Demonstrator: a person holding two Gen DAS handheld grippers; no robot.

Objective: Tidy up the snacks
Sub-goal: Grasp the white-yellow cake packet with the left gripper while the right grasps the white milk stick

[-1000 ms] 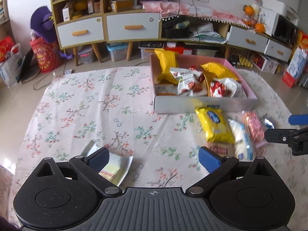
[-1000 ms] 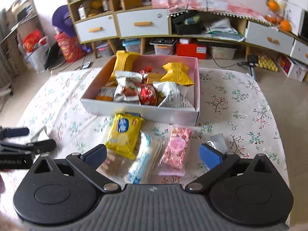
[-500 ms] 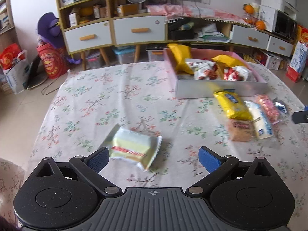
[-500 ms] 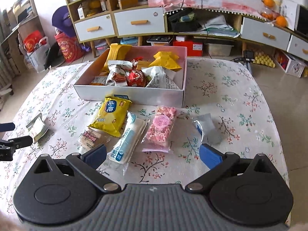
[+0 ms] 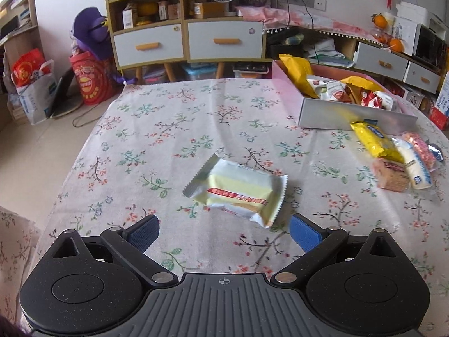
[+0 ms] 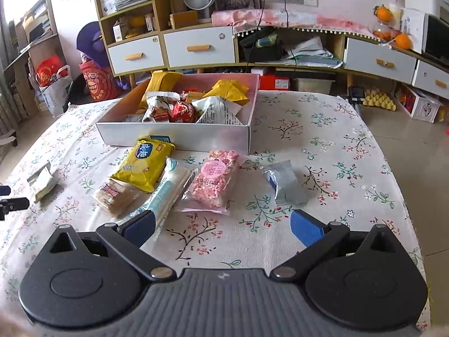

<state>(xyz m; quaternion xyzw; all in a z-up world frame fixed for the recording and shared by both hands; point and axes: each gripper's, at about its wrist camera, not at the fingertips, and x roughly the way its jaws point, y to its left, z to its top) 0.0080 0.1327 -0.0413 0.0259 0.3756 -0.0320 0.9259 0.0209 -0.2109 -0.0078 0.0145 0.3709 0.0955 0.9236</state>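
The left gripper is spread wide with nothing between its blue pads, hanging just short of a pale yellow wafer packet. That packet lies flat and alone on the bench, which wears a floral cloth; its wrapper is cream and yellow with a red band of lettering and crimped, saw-toothed ends, and it sits turned at a slant to the gripper.

The right gripper is likewise spread and holds nothing. Just ahead of it lies a row of snacks: a yellow pack with a blue label, a brown cracker bar partly under the yellow pack's near end, a long white-and-blue packet, a clear bag of pink pieces, and a small silvery pouch set a little apart to the right.

Beyond them stands the pink-lined box, already loaded with yellow, red and white bags; the print on them is too small to read reliably.
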